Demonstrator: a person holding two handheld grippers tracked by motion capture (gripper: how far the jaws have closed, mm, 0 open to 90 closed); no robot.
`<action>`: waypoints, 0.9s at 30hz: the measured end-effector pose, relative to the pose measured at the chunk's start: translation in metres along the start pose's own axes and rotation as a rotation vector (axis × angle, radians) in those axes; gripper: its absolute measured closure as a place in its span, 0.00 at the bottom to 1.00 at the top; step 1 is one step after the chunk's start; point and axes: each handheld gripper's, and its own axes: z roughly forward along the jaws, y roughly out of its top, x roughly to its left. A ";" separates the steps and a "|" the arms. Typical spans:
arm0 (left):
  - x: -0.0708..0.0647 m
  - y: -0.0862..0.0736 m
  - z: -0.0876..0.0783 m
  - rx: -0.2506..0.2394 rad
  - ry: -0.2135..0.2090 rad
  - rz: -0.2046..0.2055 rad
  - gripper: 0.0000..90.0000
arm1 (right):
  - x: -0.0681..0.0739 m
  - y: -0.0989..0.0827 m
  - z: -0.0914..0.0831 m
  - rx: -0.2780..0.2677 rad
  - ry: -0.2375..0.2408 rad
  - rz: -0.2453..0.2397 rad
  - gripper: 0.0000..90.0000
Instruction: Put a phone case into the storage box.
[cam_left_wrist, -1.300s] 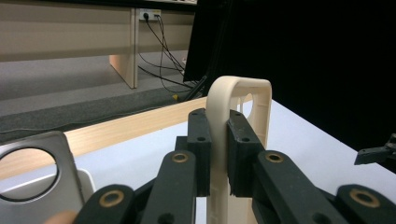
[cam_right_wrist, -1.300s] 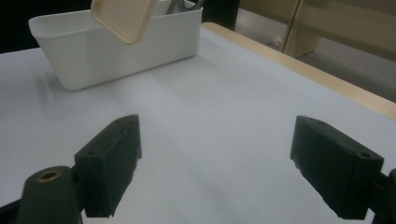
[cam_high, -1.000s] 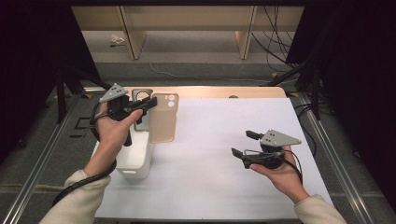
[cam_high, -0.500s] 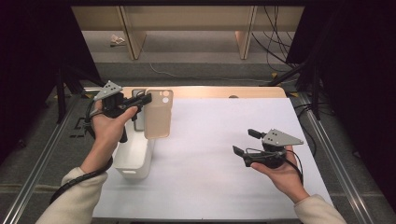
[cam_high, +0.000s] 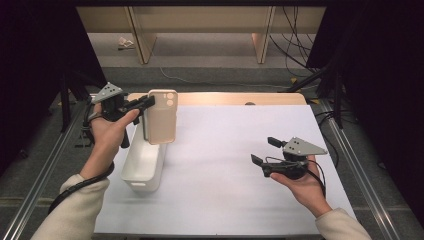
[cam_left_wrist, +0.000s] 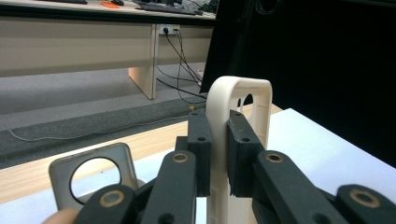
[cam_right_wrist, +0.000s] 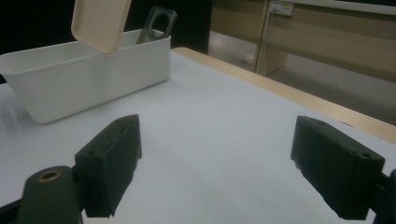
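A beige phone case (cam_high: 161, 117) hangs upright over the far end of a white bin (cam_high: 145, 167), with my left gripper (cam_high: 149, 102) shut on its edge. In the left gripper view both pads (cam_left_wrist: 200, 140) press the case's rim (cam_left_wrist: 239, 82) from either side (cam_left_wrist: 219, 135). A grey case (cam_left_wrist: 58, 170) with a round camera hole leans behind it, and stands in the bin (cam_right_wrist: 84, 79) in the right gripper view (cam_right_wrist: 150, 32). My right gripper (cam_high: 263, 151) rests open just above the white table at the right, nothing between its jaws (cam_right_wrist: 215, 163). The beige case (cam_right_wrist: 100, 21) hovers above the bin there.
The white sheet (cam_high: 225, 150) covers the table, with a wooden strip (cam_high: 225, 98) along its far edge. Metal rails (cam_high: 45, 170) run along both sides. Cables (cam_high: 295, 45) and desk legs stand on the floor beyond.
My left hand has carried the beige case a little to the left, over the bin's far end. The right hand has kept still.
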 end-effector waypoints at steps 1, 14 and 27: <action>0.001 0.000 0.000 -0.002 0.001 0.000 0.90 | 0.000 0.000 0.000 0.002 0.000 -0.001 0.19; 0.012 0.004 -0.001 -0.007 0.016 -0.004 0.90 | -0.001 -0.001 -0.001 0.005 -0.003 -0.002 0.19; 0.022 0.002 -0.002 -0.005 0.028 -0.016 0.90 | -0.004 -0.001 -0.001 0.005 -0.008 -0.004 0.19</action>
